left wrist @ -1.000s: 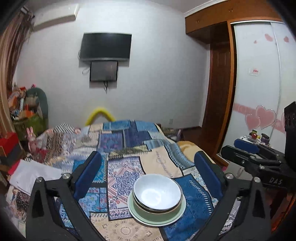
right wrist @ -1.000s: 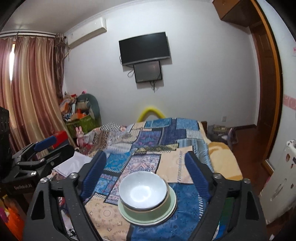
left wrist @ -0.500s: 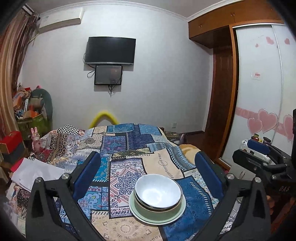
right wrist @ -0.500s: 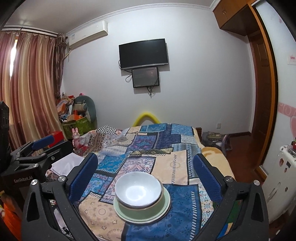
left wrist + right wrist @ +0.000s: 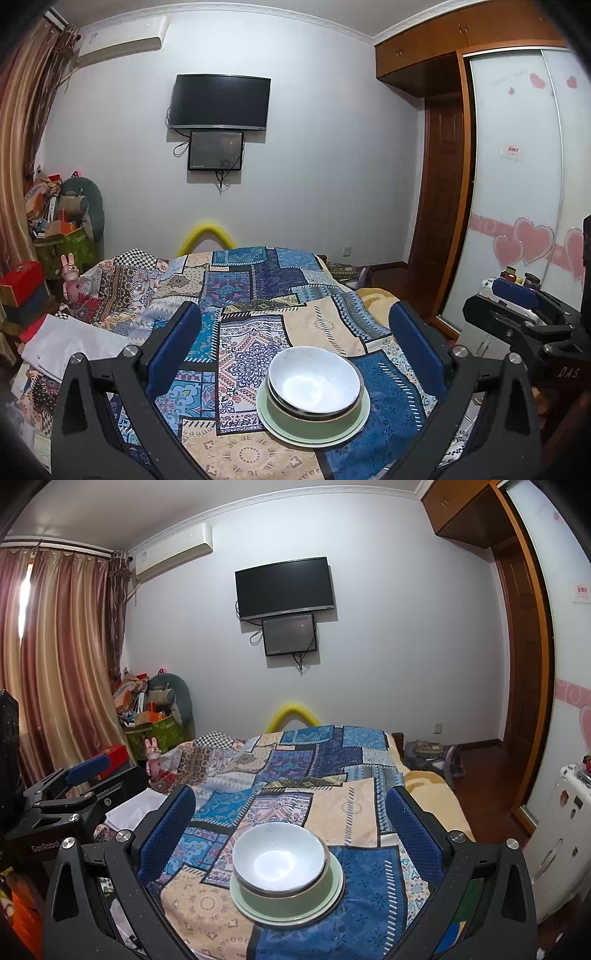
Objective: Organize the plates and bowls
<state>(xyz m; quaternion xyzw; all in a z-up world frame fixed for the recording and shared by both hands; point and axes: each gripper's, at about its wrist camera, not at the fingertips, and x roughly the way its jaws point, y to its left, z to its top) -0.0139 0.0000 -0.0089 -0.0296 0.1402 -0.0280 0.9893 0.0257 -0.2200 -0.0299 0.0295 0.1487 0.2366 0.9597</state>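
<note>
A white bowl (image 5: 314, 384) (image 5: 279, 860) sits on top of a nested stack, inside a green bowl (image 5: 295, 421) (image 5: 273, 901), which rests on a pale green plate (image 5: 314, 441) (image 5: 288, 919). The stack stands on a patchwork cloth (image 5: 236, 295) near its front edge. My left gripper (image 5: 295, 339) is open, its blue pads wide apart and short of the stack. Beside it, my right gripper (image 5: 290, 823) is also open at full width with nothing between its pads. Each gripper shows side-on in the other's view: the right (image 5: 517, 317), the left (image 5: 74, 786).
A white folded sheet (image 5: 66, 343) and a red box (image 5: 22, 280) lie left of the cloth. A pile of clutter (image 5: 147, 709) fills the far left corner. A white suitcase (image 5: 565, 830) and a sliding wardrobe (image 5: 517, 184) stand on the right.
The right gripper's jaws have spread wider. Both hands have stayed nearly still and the stack has not moved.
</note>
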